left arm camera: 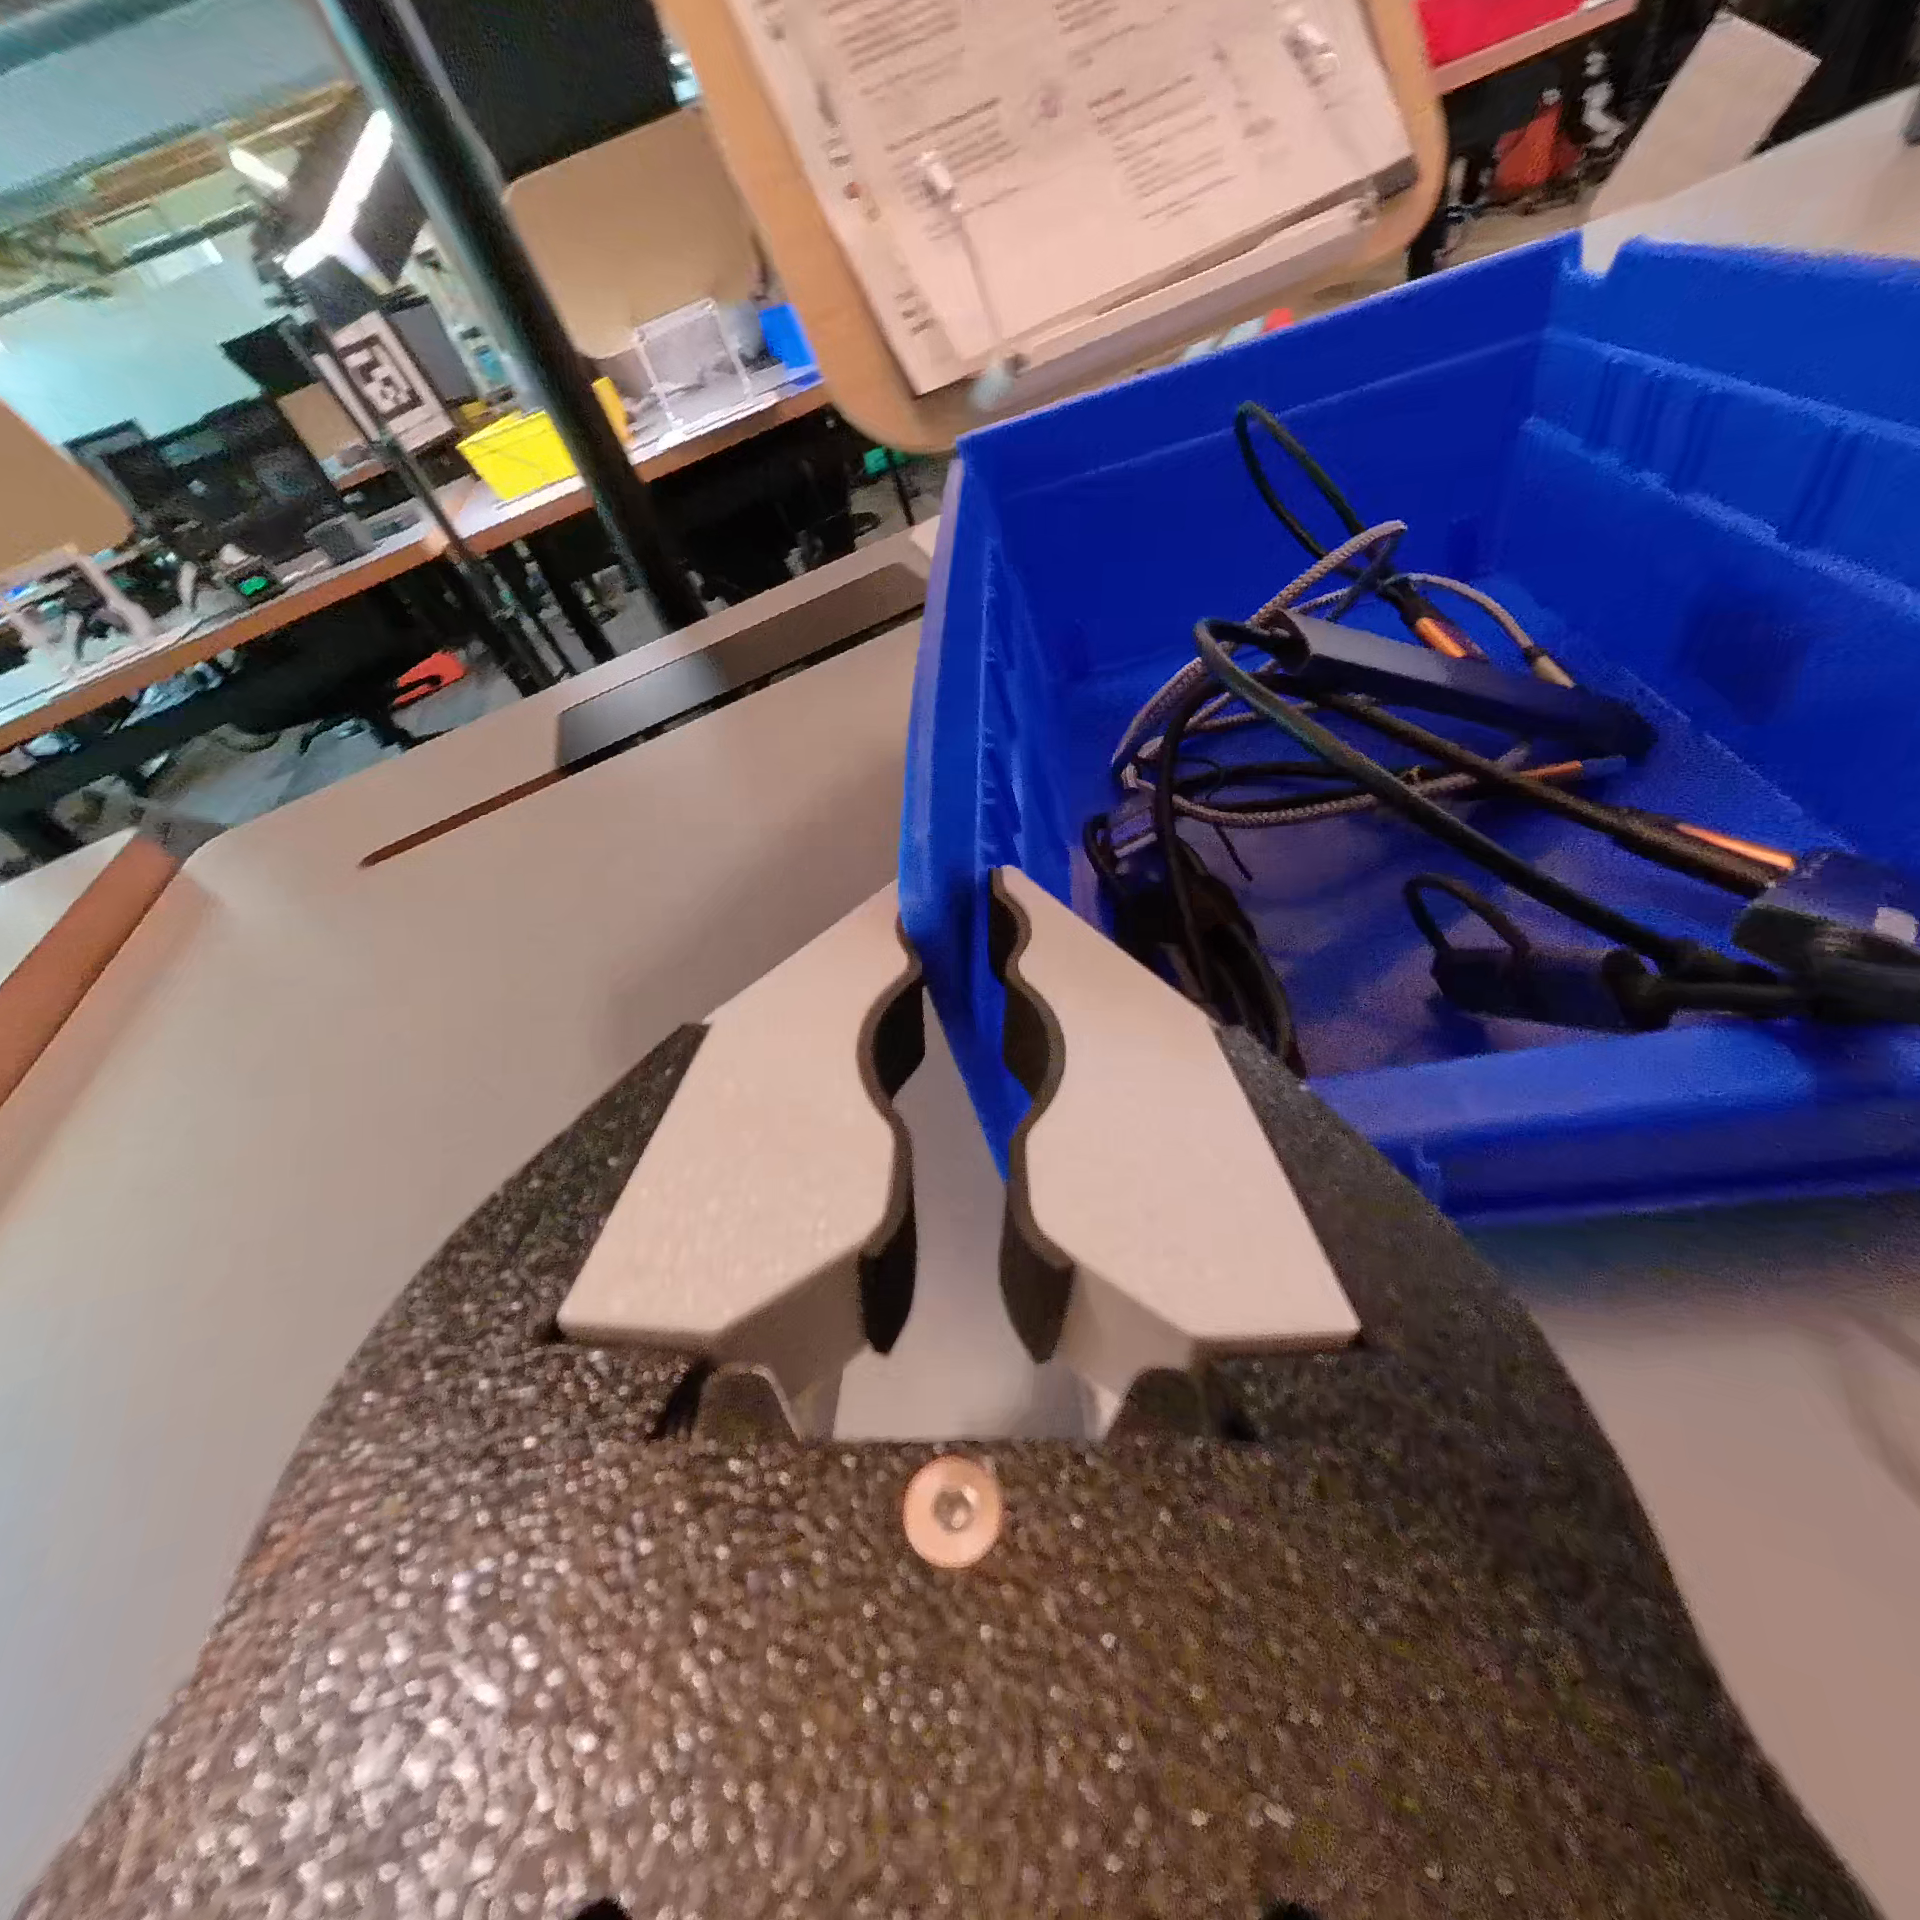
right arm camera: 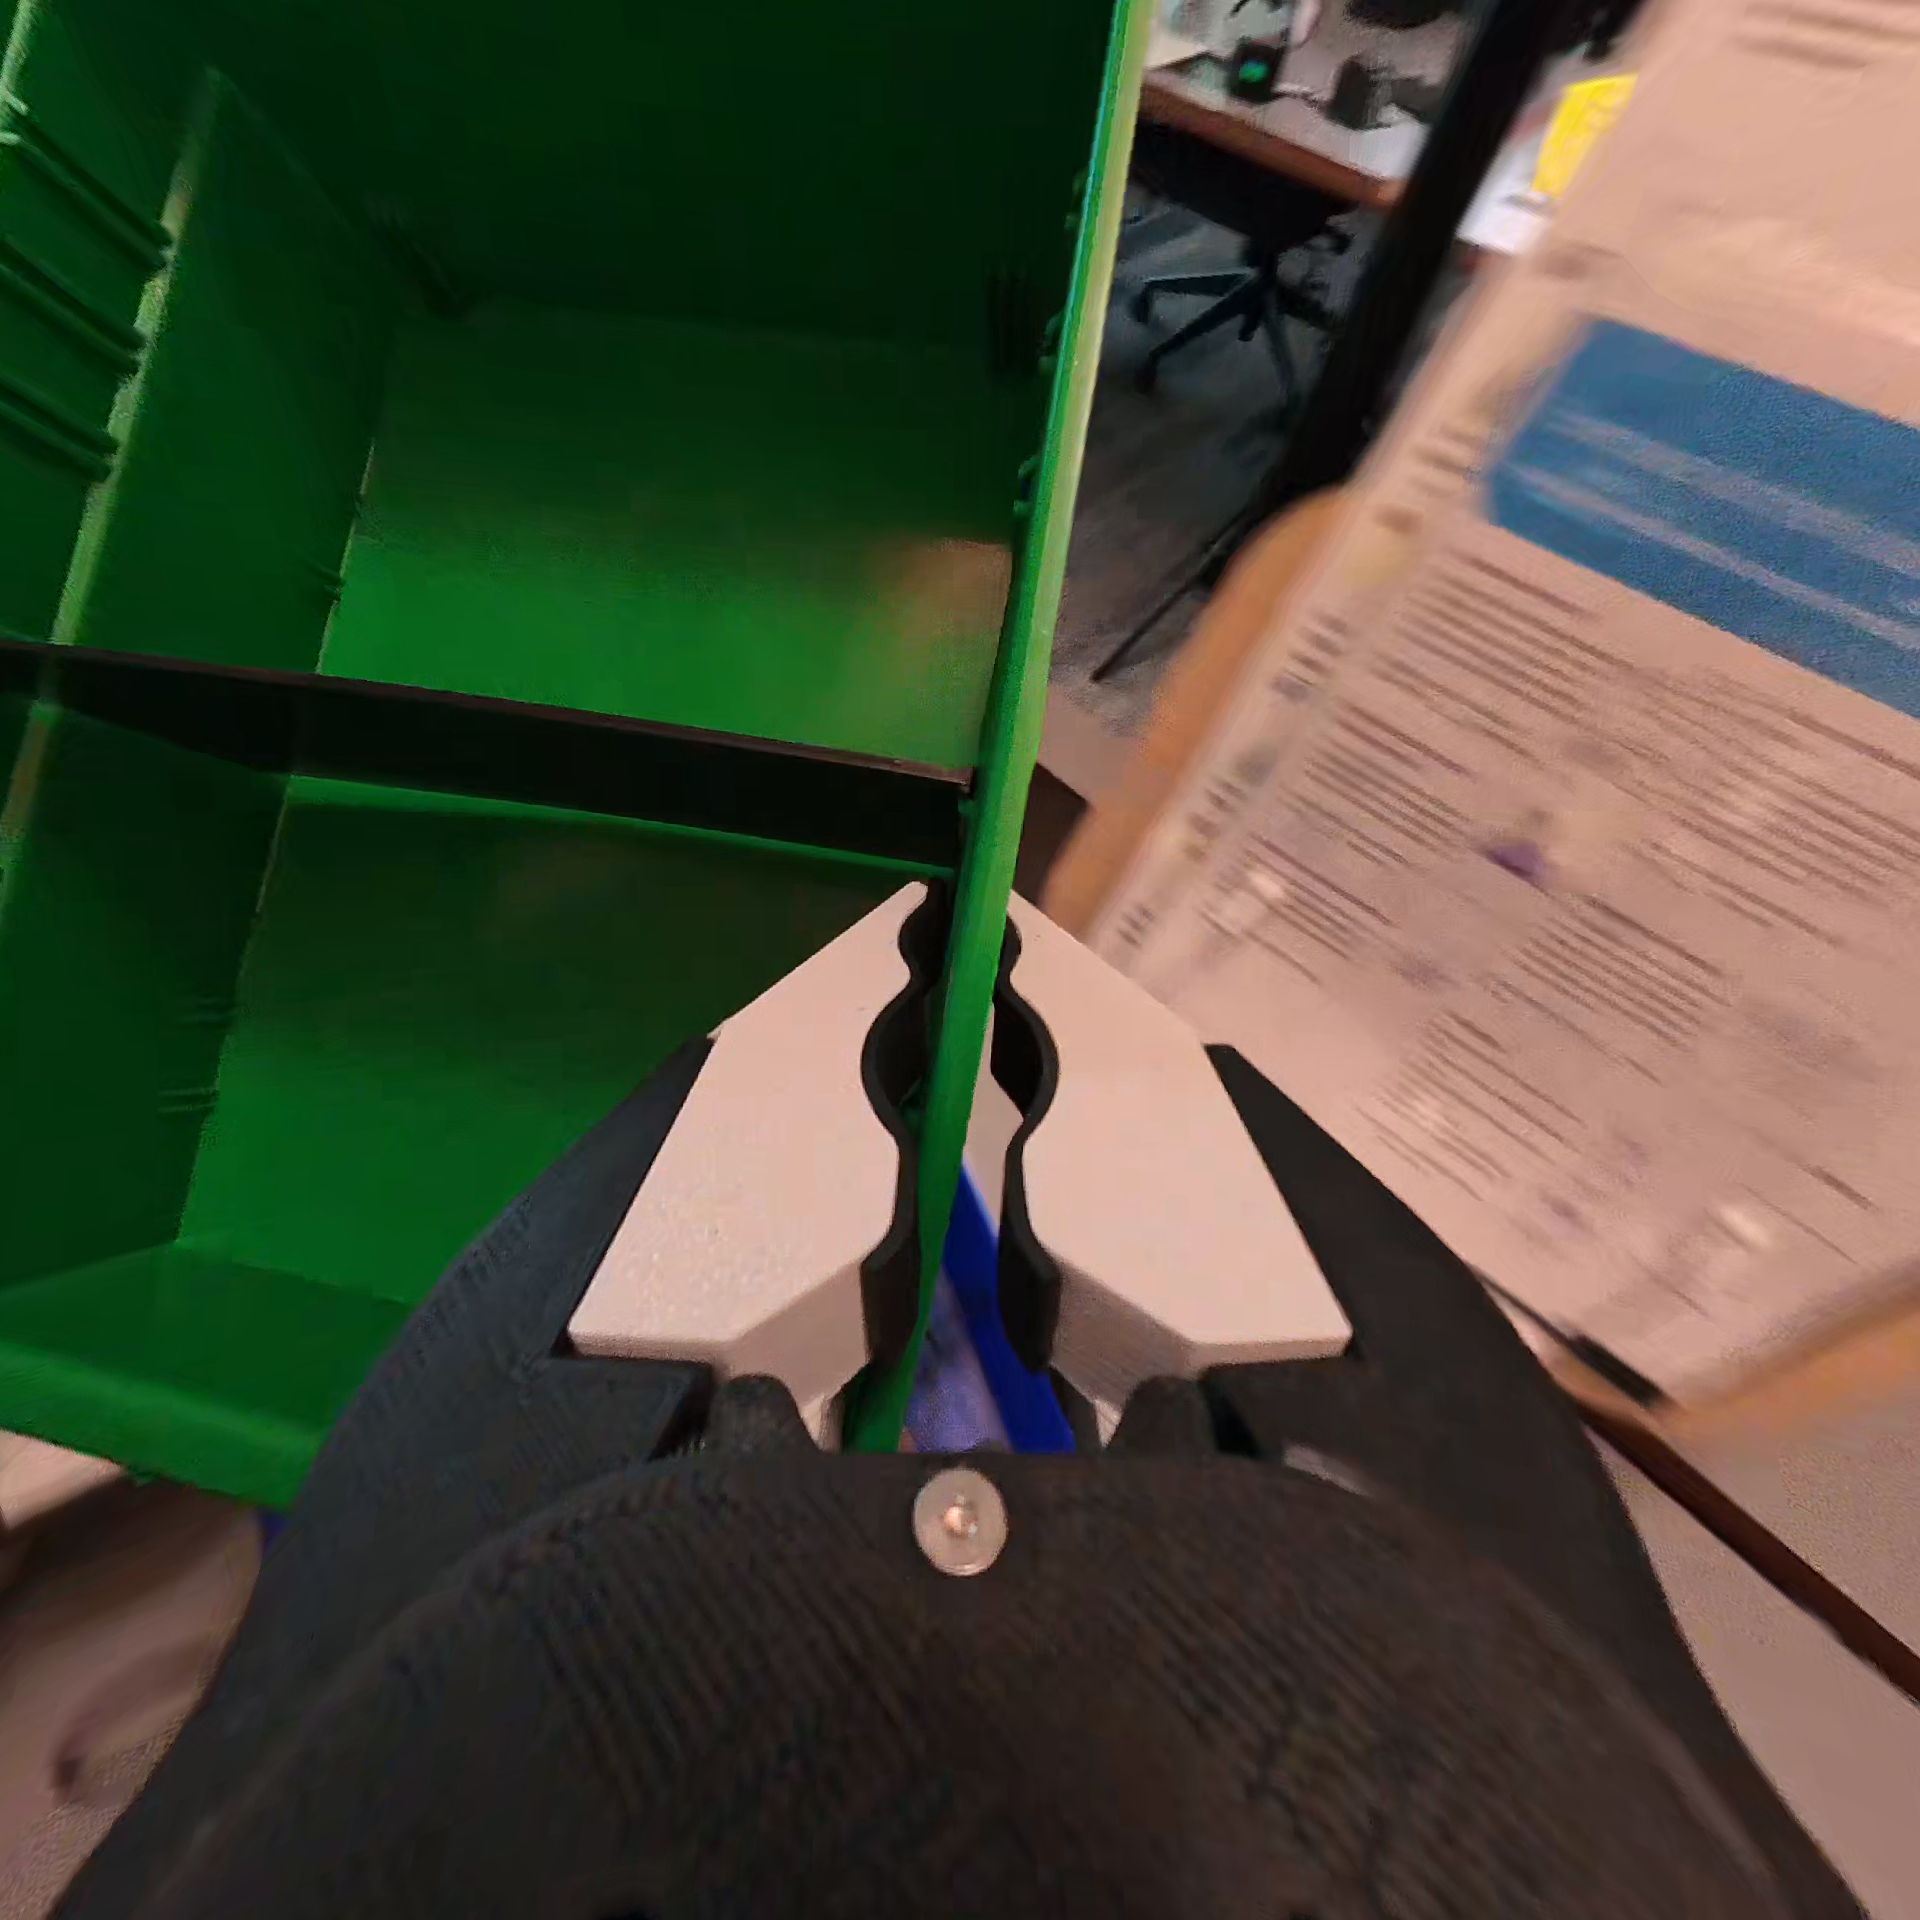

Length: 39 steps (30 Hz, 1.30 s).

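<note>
My left gripper (left arm camera: pixel 951 899) is nearly closed, with the near left wall of a blue plastic bin (left arm camera: pixel 1714 520) between its grey fingers. The bin sits tilted on a grey table (left arm camera: pixel 416 1039) and holds a tangle of black and braided cables (left arm camera: pixel 1403 779) with plugs. My right gripper (right arm camera: pixel 961 914) is shut on the thin right side wall of a green plastic bin (right arm camera: pixel 623 520). The green bin is empty and a black divider (right arm camera: pixel 520 738) crosses it. A strip of blue (right arm camera: pixel 987 1351) shows below between the right fingers.
A printed sheet in a clear holder on a wooden board (left arm camera: pixel 1091 156) stands behind the blue bin; it shows blurred in the right wrist view (right arm camera: pixel 1558 831). A black post (left arm camera: pixel 520 312) rises at the back left. Workbenches with a yellow bin (left arm camera: pixel 520 457) lie beyond. Spacing between my two grippers at the tips: around 30 cm.
</note>
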Motion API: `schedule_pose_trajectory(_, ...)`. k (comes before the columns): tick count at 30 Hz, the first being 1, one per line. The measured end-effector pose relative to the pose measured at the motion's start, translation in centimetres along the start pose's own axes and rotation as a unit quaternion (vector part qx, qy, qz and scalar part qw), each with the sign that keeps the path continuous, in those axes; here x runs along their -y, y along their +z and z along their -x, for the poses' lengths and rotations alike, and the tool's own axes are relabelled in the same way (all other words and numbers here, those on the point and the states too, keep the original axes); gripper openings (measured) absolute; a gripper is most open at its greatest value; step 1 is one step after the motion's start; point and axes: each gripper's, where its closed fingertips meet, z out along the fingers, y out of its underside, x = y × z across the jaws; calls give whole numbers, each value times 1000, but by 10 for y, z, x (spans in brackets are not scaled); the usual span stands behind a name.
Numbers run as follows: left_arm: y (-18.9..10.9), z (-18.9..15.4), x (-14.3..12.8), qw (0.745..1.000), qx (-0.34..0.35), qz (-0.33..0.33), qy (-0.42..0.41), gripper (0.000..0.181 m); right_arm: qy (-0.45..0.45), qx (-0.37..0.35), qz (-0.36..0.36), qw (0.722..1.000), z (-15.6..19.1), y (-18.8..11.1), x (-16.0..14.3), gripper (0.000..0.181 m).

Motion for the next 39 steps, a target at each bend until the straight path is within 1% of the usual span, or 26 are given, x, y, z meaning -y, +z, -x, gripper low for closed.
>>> schedule_pose_trajectory(1,-4,11,-3,1000,8,3,-15,5,5,-11,-4,1000,-26,-33,-15,3)
schedule_pose_trajectory(3,-11,35,-10,996,18,4,-85,3,25,-48,-8,998,-80,-93,-60,4)
schedule_pose_trajectory(5,-20,62,-18,988,43,6,-145,1,49,-105,-15,993,-130,-145,-118,3)
schedule_pose_trajectory(8,-33,98,-34,982,97,24,-157,1,91,-178,2,980,-188,-202,-216,4)
schedule_pose_trajectory(11,-39,123,-45,978,132,39,-157,1,146,-196,48,969,-232,-234,-305,4)
schedule_pose_trajectory(13,-39,139,-50,974,147,42,-169,1,193,-194,75,959,-259,-246,-352,4)
schedule_pose_trajectory(15,-33,152,-54,971,141,42,-188,1,226,-205,98,947,-284,-255,-386,4)
schedule_pose_trajectory(17,-25,166,-57,972,134,54,-183,1,244,-208,109,941,-306,-259,-408,4)
schedule_pose_trajectory(18,-20,174,-57,974,133,58,-176,2,256,-203,114,938,-314,-257,-417,4)
schedule_pose_trajectory(20,-7,185,-59,972,121,62,-190,2,278,-192,124,933,-326,-246,-433,4)
schedule_pose_trajectory(22,6,196,-61,971,119,65,-195,2,278,-194,136,931,-336,-233,-441,4)
schedule_pose_trajectory(24,18,205,-61,973,133,68,-176,3,272,-200,153,929,-344,-221,-443,4)
schedule_pose_trajectory(26,29,211,-62,971,137,63,-186,2,269,-196,169,928,-348,-207,-442,4)
schedule_pose_trajectory(28,38,217,-62,970,142,66,-185,1,275,-187,169,928,-352,-194,-440,4)
schedule_pose_trajectory(31,47,225,-63,970,150,74,-175,2,256,-194,181,929,-357,-185,-437,5)
schedule_pose_trajectory(33,50,227,-63,970,147,73,-180,1,233,-199,172,936,-358,-182,-433,8)
schedule_pose_trajectory(34,50,227,-63,971,142,77,-179,1,224,-201,164,939,-357,-184,-430,13)
schedule_pose_trajectory(35,49,226,-63,971,139,88,-172,2,216,-218,150,940,-360,-190,-424,33)
schedule_pose_trajectory(36,46,227,-61,973,141,97,-156,7,203,-243,135,939,-364,-201,-416,55)
schedule_pose_trajectory(37,42,228,-53,976,143,95,-131,18,180,-277,118,936,-368,-217,-406,68)
schedule_pose_trajectory(38,37,227,-42,981,142,88,-104,25,154,-311,101,932,-368,-235,-393,86)
schedule_pose_trajectory(39,32,224,-30,984,138,83,-75,28,132,-335,80,929,-363,-252,-378,101)
